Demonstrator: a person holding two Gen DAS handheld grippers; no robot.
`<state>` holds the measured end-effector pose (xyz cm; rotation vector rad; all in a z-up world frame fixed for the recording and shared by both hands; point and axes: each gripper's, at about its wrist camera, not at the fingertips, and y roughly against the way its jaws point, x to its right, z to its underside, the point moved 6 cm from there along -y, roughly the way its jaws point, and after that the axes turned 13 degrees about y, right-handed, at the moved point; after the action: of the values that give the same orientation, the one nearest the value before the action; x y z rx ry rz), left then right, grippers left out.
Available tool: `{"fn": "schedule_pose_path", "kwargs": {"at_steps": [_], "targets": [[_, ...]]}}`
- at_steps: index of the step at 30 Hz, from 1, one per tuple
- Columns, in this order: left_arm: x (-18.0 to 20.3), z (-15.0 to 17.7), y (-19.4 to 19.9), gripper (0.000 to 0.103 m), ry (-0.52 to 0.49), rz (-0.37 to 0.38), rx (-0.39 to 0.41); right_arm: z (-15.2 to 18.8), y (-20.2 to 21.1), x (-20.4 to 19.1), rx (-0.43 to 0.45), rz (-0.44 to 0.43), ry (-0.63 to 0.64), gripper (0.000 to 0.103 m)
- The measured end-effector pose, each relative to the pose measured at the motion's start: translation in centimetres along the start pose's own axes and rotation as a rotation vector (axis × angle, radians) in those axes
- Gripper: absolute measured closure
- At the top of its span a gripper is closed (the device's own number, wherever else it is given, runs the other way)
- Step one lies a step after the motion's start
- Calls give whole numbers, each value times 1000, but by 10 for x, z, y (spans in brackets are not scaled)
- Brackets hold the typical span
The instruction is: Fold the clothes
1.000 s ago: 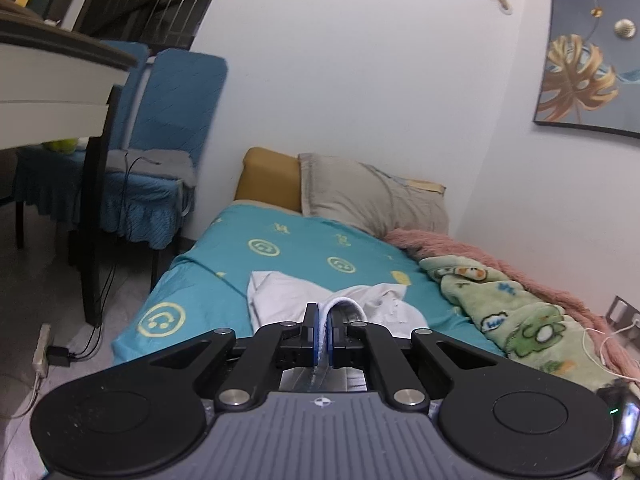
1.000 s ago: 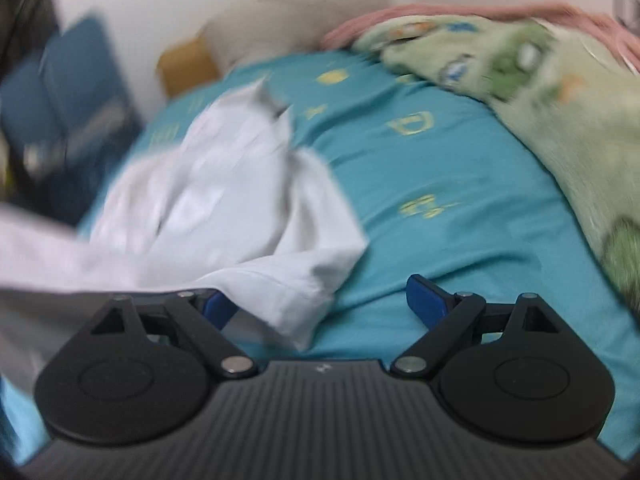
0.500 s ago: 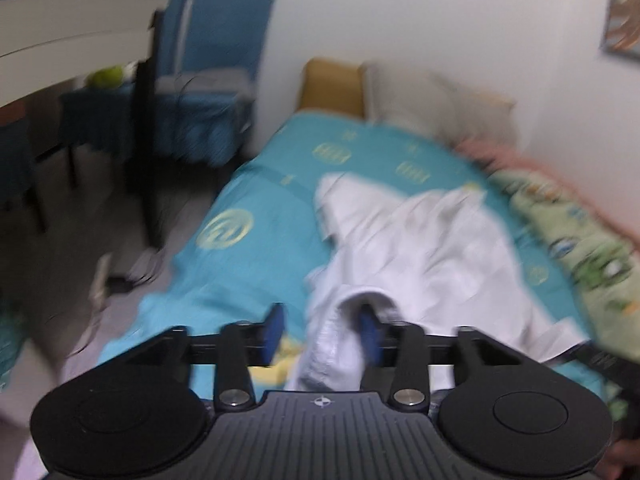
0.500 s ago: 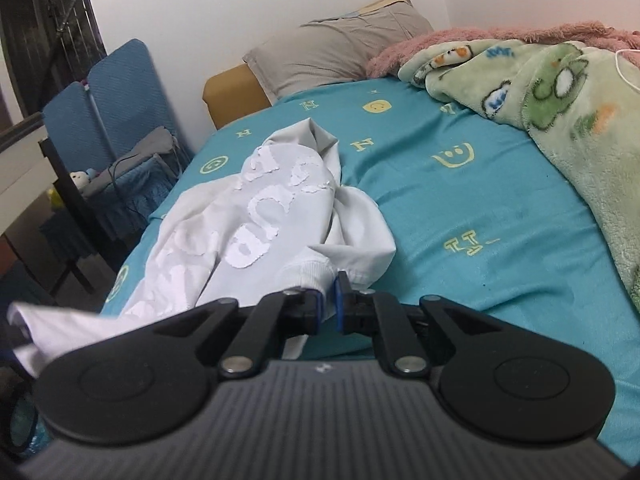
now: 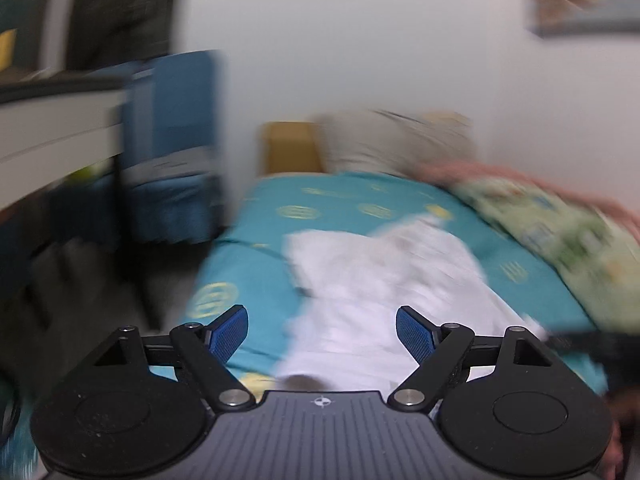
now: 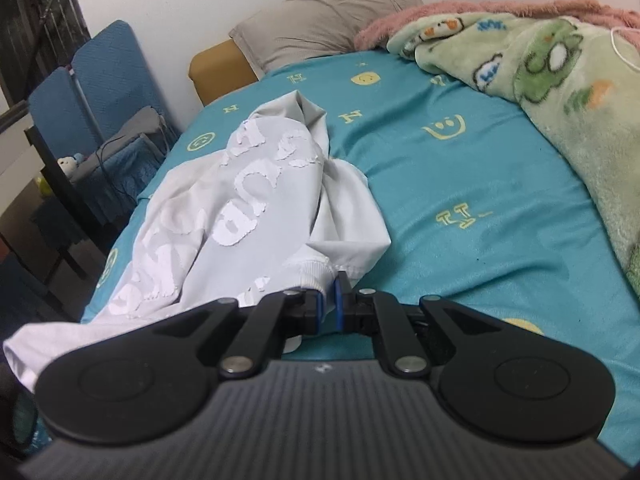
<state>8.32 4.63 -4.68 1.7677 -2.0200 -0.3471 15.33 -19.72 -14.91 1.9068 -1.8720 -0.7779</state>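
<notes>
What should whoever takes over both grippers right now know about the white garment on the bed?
Left gripper: jaws wide open, holding nothing, above the near end of the white garment. That view is motion-blurred.
Right gripper: jaws shut on a ribbed edge of the garment, low over the teal bedsheet.
The garment lies crumpled on the sheet, printed side up, one end hanging over the near edge of the bed. The green blanket is bunched along the right side, apart from the garment.
Done: one edge gripped. No neat fold visible.
Left: probably take a second edge with the left gripper, spread the garment flat, then fold.
</notes>
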Motion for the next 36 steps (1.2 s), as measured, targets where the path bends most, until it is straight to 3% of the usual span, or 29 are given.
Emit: {"fn": "schedule_pose_path", "kwargs": {"at_steps": [4,9,14,19,23,28,36], "targets": [[41,16,-5,20,-228,48,18,0,1,10,-7,-21,-85,94],[68,45,-16,20,-422,90,-4,3,-2,24,-31,-50,-204,94],[95,86,-35,20,-644,105,-17,5,-1,25,-34,-62,-214,94],[106,112,-44,20,-770,137,-43,2,2,27,-18,-79,-223,94],[116,127,-51,16,-854,142,-10,1,3,29,-17,-99,-240,94],[108,134,-77,16,-883,-27,28,0,5,28,-1,-113,-243,94],[49,80,-85,14,-547,-387,92,-10,21,36,116,-59,-240,94]]}}
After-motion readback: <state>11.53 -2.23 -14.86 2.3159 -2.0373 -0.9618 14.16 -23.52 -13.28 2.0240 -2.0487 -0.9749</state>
